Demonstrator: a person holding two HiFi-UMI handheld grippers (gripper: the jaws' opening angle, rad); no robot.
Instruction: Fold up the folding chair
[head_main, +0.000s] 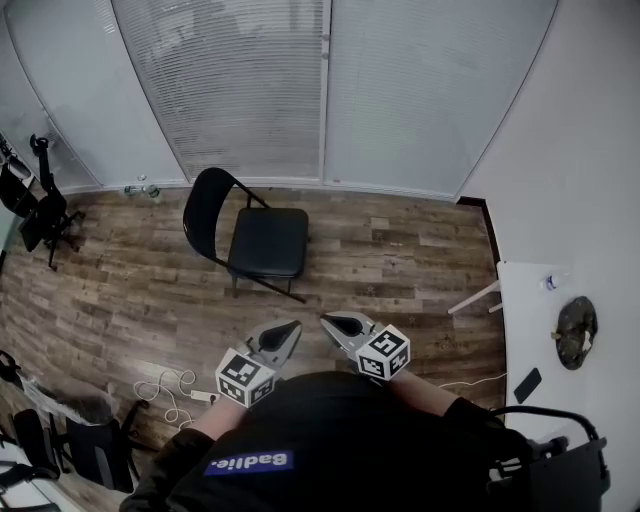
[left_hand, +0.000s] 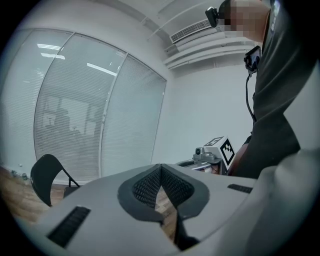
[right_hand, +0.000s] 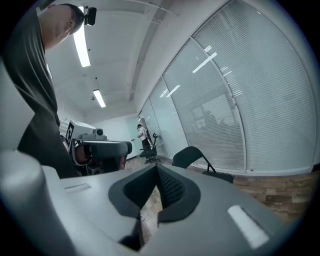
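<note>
Two grippers, side by side near the person. The left gripper (head_main: 288, 331) is closed and empty, and so is the right gripper (head_main: 333, 324). One black folding chair (head_main: 262, 240) stands unfolded on the wood floor (head_main: 400, 260), farther off and well apart from both. One white table (head_main: 525, 300) is at right.

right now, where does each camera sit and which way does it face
Head view: on the person's head, looking steeply down at the open folding chair; shows torso, left hand-held gripper, right hand-held gripper.
Left gripper view: on the left hand-held gripper, along its shut jaws toward the blinds; torso at right.
Right gripper view: on the right hand-held gripper, along its shut jaws; torso at left.
Shared: all three show the folding chair.
</note>
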